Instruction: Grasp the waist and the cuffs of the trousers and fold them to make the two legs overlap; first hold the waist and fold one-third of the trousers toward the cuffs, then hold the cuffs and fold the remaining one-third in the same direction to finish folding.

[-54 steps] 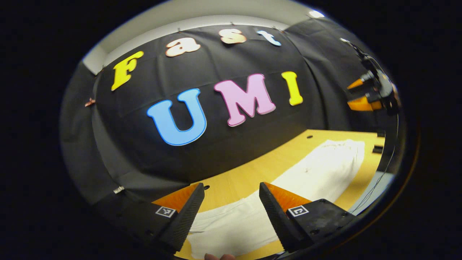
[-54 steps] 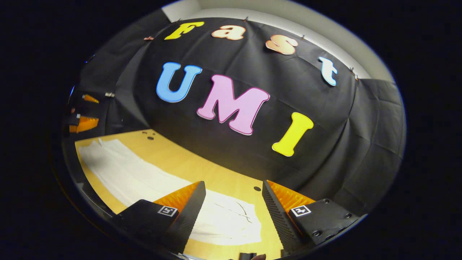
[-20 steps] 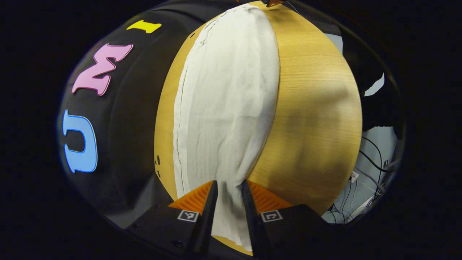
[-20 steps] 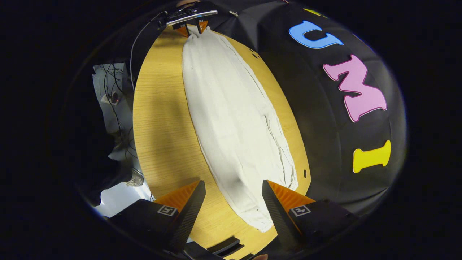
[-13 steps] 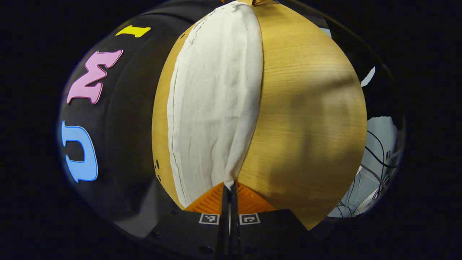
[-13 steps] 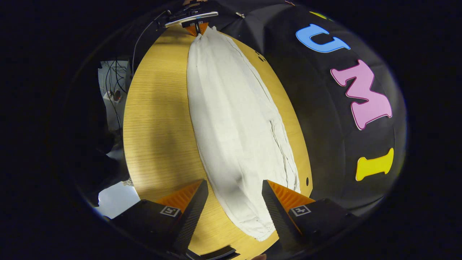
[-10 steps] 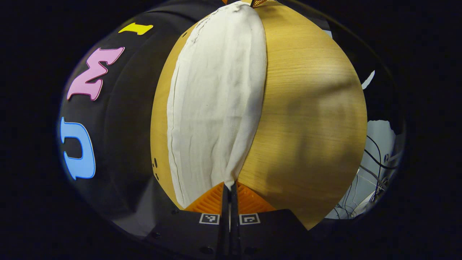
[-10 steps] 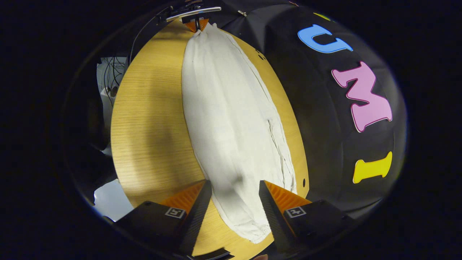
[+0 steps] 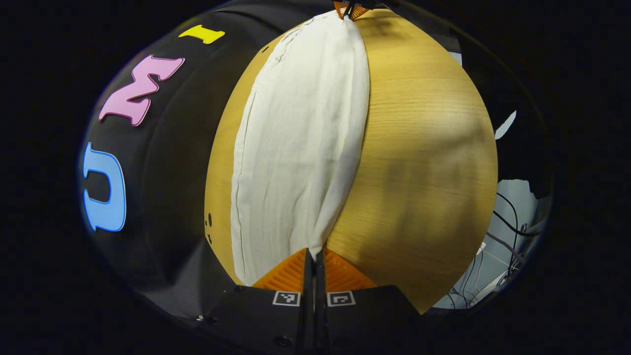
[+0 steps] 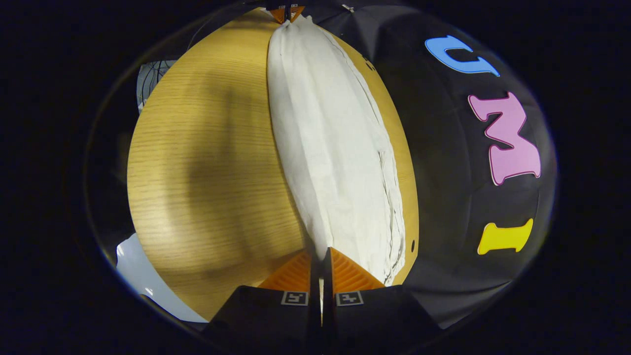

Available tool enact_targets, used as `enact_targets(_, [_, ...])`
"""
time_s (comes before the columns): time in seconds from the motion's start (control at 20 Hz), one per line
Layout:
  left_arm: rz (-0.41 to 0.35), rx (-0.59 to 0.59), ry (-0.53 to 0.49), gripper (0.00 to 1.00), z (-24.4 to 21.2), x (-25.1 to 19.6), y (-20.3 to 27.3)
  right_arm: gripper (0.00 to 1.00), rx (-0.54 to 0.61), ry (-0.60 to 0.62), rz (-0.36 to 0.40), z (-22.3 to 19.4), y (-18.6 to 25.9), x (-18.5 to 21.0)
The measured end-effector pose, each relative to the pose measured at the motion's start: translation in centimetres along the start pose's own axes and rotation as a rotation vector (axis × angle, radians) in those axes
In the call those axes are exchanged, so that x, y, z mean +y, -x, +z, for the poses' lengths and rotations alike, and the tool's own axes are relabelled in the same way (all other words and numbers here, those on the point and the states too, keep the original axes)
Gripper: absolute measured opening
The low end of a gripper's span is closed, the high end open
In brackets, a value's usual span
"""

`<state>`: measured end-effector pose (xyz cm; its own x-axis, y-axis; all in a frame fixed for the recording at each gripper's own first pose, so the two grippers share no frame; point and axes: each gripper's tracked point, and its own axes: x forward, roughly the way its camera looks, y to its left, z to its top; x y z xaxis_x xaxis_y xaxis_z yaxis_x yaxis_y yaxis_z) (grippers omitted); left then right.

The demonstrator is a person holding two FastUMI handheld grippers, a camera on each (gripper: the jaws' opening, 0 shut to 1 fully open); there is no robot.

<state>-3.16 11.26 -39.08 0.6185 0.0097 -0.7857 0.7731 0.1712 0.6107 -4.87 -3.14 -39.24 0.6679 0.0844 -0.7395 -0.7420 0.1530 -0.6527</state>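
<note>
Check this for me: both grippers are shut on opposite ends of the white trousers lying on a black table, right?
Not quite: the table is light wood, not black; the black is the booth's cloth wall behind it. The right gripper view shows this plainly. The rest holds: the left gripper and the right gripper each have both fingers closed on opposite ends of the white trousers.

Trousers [image 9: 300,143]: lie lengthwise on the table [image 9: 424,162], nearer its wall-side edge. Left gripper [image 9: 314,254]: pinches one end, at one short edge. Right gripper [image 10: 320,254]: pinches the opposite end. Cables [image 9: 498,246]: beyond the table's open long edge.
</note>
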Motion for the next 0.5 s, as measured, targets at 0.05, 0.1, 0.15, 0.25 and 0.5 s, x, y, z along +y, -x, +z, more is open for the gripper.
enact_targets(0.05, [-0.001,-0.003,0.008,0.05,-0.1,0.1,0.1,0.05,0.005,-0.012,-0.008,0.1,0.2,-0.4])
enact_targets(0.1, [0.013,-0.012,0.011,0.05,0.2,0.3,0.2,0.06,0.000,-0.019,-0.028,0.4,0.5,-1.1])
enact_targets(0.15, [0.031,-0.017,0.016,0.05,0.3,0.6,0.5,0.06,-0.004,-0.032,-0.048,0.8,0.9,-1.9])
enact_targets(0.25, [0.065,-0.033,0.045,0.05,0.4,2.5,1.3,0.06,-0.018,-0.080,-0.104,1.4,1.8,-4.1])
enact_targets(0.5, [0.132,-0.042,0.109,0.05,0.7,7.1,2.3,0.06,-0.060,-0.166,-0.234,2.8,3.1,-10.5])
